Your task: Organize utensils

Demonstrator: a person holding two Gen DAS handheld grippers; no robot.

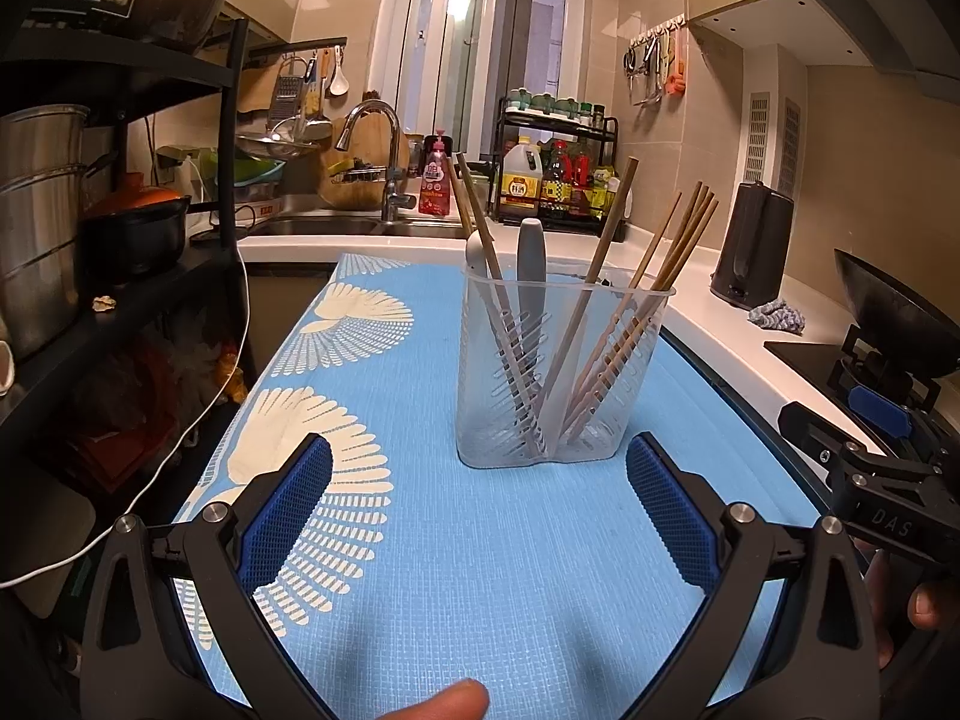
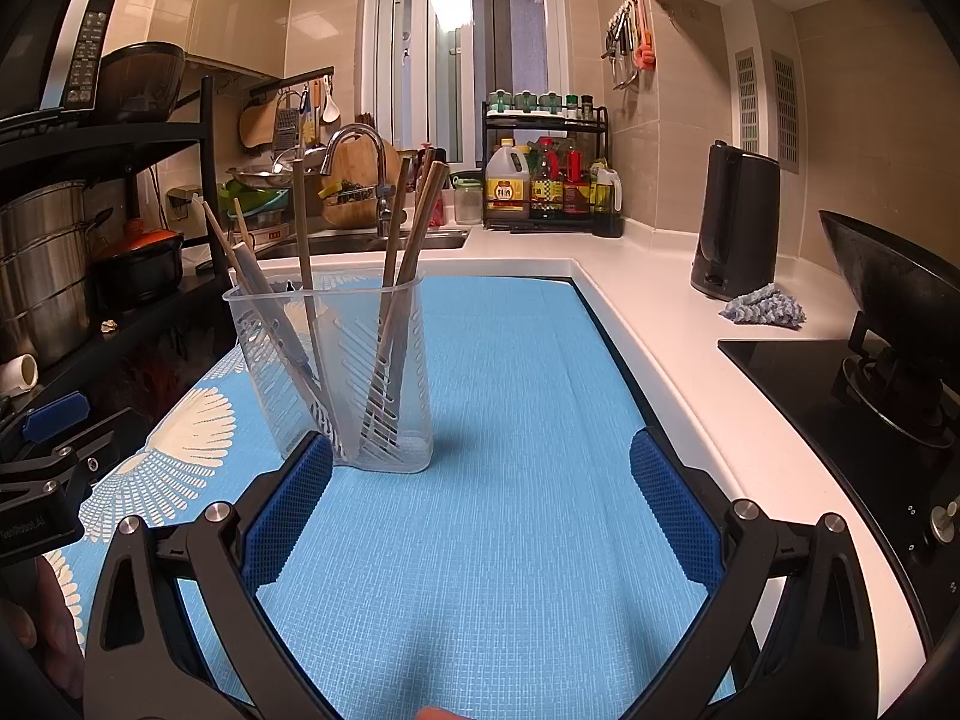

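Left gripper [image 1: 478, 483]: jaws apart, empty.
Right gripper [image 2: 480, 483]: jaws apart, empty.
Utensil holder [image 1: 561, 369]: upright on blue mat [image 1: 480, 570], chopsticks [image 1: 645, 288] inside.
Risk: light holder tips if nudged.

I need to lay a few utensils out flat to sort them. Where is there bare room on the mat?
Bare blue mat lies right of the utensil holder, up to the white counter edge, and in front of it between both open hand-held grippers. The counter by the kettle and rag is crowded.
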